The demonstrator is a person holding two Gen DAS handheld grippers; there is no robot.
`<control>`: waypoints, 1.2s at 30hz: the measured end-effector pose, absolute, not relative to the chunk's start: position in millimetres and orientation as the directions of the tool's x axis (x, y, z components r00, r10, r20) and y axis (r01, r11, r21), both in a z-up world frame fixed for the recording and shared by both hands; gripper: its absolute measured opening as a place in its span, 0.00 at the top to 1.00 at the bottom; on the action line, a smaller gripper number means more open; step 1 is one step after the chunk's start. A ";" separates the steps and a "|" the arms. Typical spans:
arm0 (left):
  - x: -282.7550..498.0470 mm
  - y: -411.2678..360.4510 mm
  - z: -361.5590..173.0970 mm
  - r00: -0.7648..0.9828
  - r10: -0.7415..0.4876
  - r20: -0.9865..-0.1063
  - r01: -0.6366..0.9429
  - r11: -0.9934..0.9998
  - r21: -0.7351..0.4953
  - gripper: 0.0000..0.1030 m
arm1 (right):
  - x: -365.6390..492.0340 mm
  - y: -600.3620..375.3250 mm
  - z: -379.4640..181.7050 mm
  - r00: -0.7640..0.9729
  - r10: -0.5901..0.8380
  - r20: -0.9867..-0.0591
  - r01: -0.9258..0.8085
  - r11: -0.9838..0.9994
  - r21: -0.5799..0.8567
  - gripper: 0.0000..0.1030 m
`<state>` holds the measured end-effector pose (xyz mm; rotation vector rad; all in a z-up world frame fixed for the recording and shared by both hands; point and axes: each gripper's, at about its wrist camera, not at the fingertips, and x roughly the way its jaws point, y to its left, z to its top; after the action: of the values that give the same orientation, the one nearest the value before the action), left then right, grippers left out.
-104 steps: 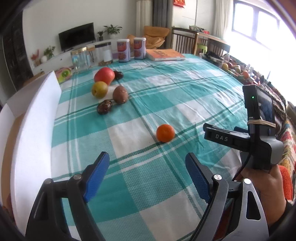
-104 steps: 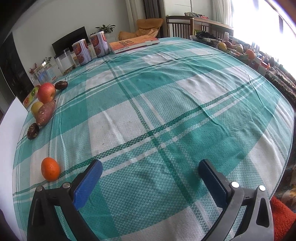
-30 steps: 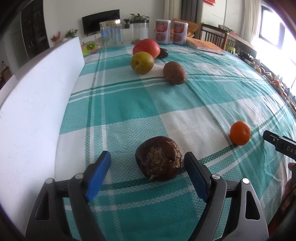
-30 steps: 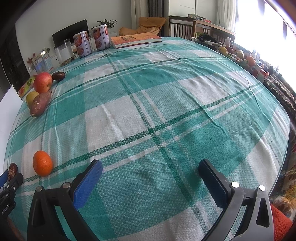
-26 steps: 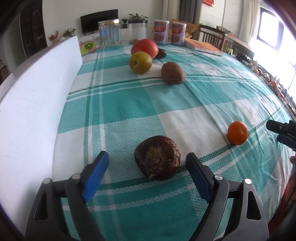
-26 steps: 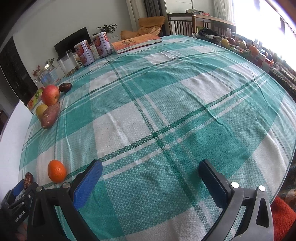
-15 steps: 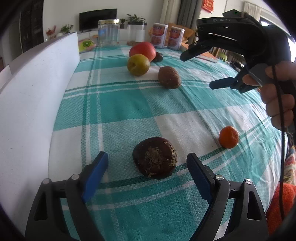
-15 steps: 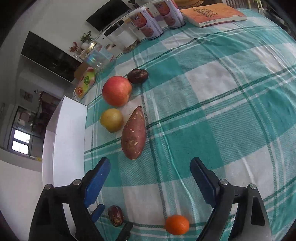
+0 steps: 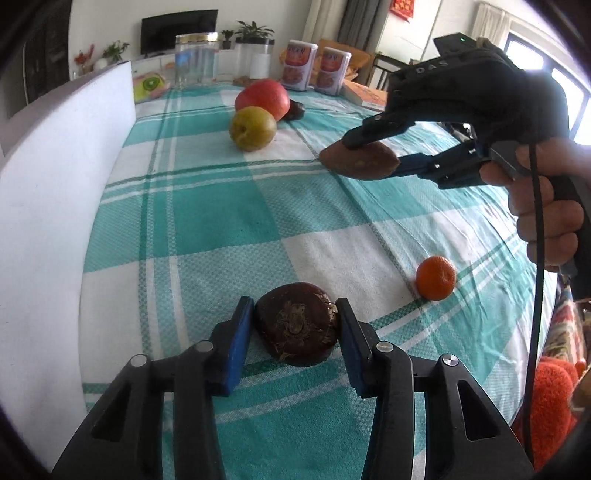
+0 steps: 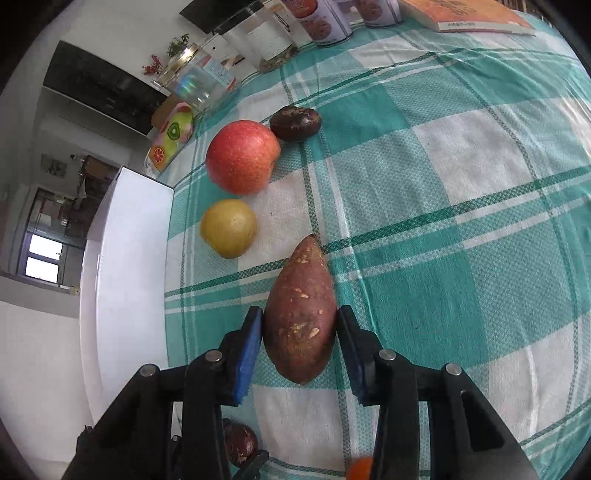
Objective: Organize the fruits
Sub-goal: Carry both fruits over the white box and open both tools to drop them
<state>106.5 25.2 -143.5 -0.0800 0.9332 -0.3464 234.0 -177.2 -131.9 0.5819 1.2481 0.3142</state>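
My left gripper [image 9: 295,326] is shut on a dark brown round fruit [image 9: 297,328] that rests on the checked tablecloth [image 9: 221,221]. My right gripper [image 10: 300,338] is shut on a reddish sweet potato [image 10: 301,314]; in the left wrist view the sweet potato [image 9: 360,160] hangs between the right gripper's fingers above the cloth. A red apple [image 10: 242,157], a yellow pear [image 10: 229,227] and a second dark fruit [image 10: 295,123] sit in a row beyond it. A small orange [image 9: 435,277] lies to the right of my left gripper.
A white foam board [image 9: 55,192] stands along the table's left edge. Two glass jars [image 9: 194,59], two red tins [image 9: 299,65] and an orange book [image 10: 465,14] stand at the far end. The person's hand [image 9: 546,206] holds the right gripper.
Both grippers have closed: the left on the dark fruit, the right on the sweet potato. The right gripper swung left and came down over the sweet potato.
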 end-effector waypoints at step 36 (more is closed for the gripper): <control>27.7 247.9 -55.4 0.632 0.260 -0.730 -0.341 0.939 0.038 0.24 | 64.8 107.7 -40.9 0.393 0.598 -0.699 -0.673 0.705 0.224 0.48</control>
<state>27.7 247.9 -55.4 -0.1071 0.8177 0.3446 64.8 107.7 -40.9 -0.1007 0.8430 0.8081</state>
